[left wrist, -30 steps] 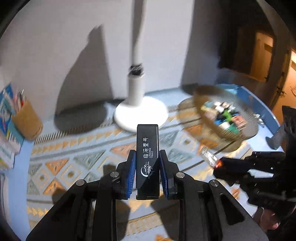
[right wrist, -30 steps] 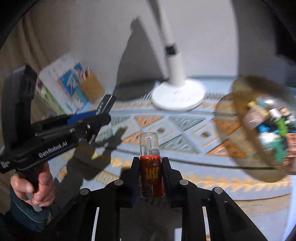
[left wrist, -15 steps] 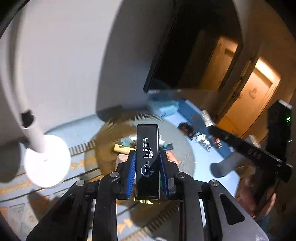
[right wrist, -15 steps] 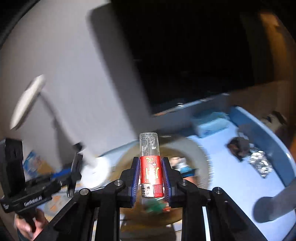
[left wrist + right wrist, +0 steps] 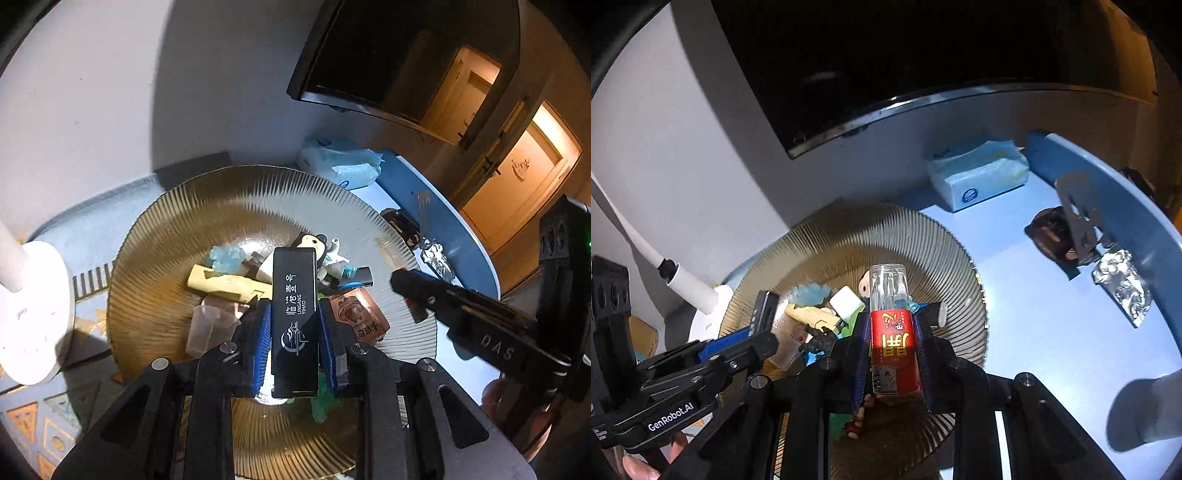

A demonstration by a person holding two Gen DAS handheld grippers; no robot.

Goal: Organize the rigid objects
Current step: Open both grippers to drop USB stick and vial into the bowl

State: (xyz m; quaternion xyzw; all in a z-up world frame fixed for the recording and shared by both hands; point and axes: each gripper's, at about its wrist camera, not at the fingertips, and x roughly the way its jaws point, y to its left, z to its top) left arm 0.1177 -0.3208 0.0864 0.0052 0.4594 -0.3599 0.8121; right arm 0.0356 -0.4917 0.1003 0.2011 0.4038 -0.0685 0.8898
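My left gripper is shut on a black rectangular lighter with white lettering, held above a ribbed amber glass plate. The plate holds several small items: a yellow stick, a clear case, a copper-coloured card, a small figurine. My right gripper is shut on a red lighter with a clear cap, also above the plate. Each gripper shows in the other's view, the right one at the plate's right rim, the left one over its left side.
A white lamp base stands left of the plate on a patterned mat. A tissue pack lies behind the plate by the wall. A metal clip, a dark item and crumpled foil lie on the blue table at right. A dark monitor hangs above.
Both grippers have swung right from the patterned mat and lowered over the glass plate, each still holding its lighter. The plate now fills the middle of both views.
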